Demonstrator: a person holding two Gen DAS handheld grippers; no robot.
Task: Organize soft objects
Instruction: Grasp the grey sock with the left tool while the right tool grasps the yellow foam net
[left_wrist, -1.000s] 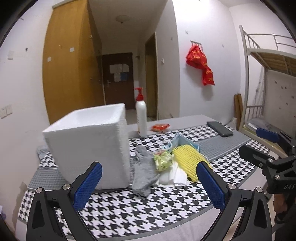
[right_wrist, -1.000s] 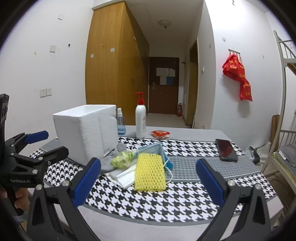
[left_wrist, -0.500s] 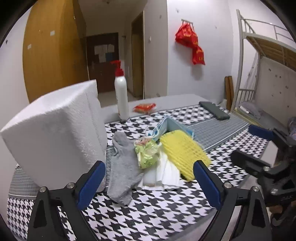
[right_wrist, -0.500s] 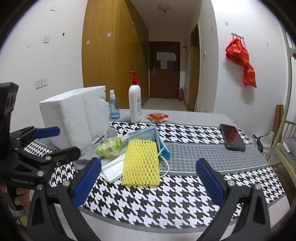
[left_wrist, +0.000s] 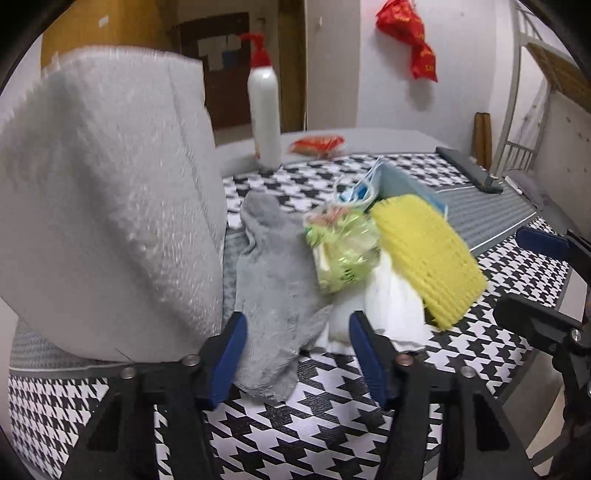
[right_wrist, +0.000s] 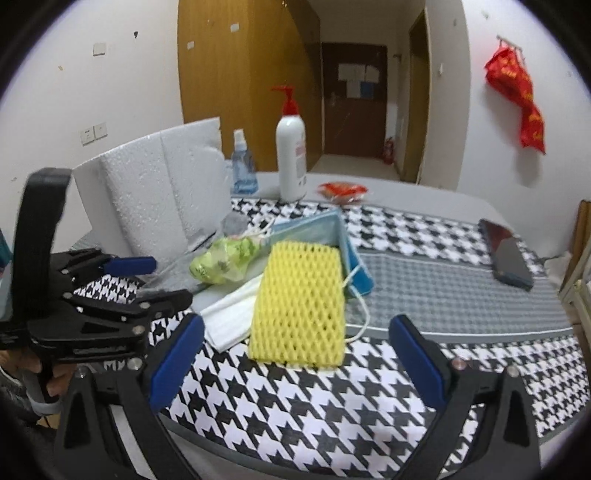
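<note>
Seemingly nothing visible inside foam box (right_wrist: 155, 192), gray sock (left_wrist: 273, 295) between closing left jaws, right jaws released

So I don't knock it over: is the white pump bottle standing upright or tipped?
Upright: the pump bottle stands on its base with its red pump on top.

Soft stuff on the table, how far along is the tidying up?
Nothing looks put away yet: the grey sock, green wrapper, white cloth, yellow foam net and blue mask lie heaped beside the foam box. In hand: the left gripper, jaws just been closing, straddles the sock's end without pinching it. The right gripper is open and empty. All sorting remains.
</note>
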